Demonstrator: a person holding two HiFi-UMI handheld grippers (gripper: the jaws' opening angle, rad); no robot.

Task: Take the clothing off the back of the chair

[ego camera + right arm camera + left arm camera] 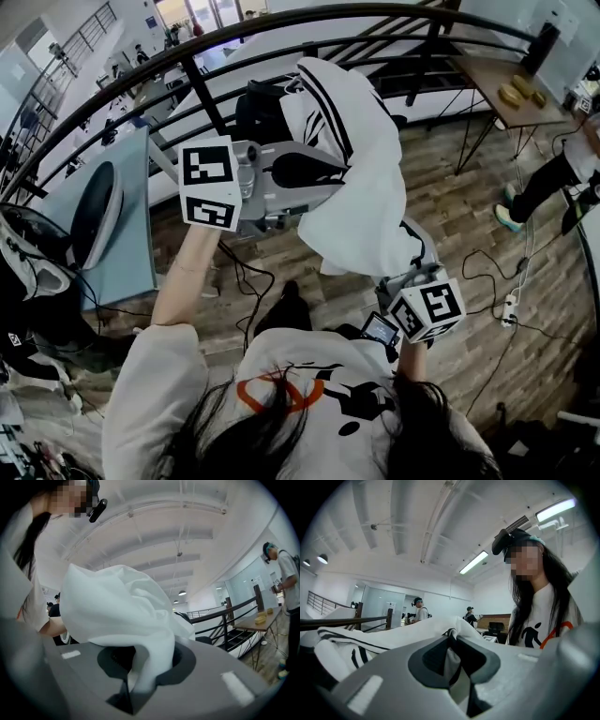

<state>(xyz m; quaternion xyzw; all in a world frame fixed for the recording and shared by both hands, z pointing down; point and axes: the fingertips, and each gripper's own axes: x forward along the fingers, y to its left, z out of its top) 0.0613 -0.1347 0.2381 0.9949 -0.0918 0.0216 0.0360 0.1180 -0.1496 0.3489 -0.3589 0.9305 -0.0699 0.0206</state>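
A white garment [361, 187] with black stripes hangs in the air between my two grippers. Its upper end lies close in front of the black chair [255, 111]; whether it touches the chair back I cannot tell. My left gripper [323, 185] is shut on a fold at the garment's left side. Lower right, my right gripper [410, 274] is shut on its bottom end. In the left gripper view the gripper [452, 654] pinches the fabric [370, 644]. The right gripper view shows white cloth [117, 611] bunched out of that gripper [140, 673].
A curved black railing [281, 23] runs behind the chair. A wooden table [497, 84] with yellow items stands at the right, with a person's legs [544, 187] near it. A grey desk [127, 234] is at the left. Cables and a power strip [509, 309] lie on the wood floor.
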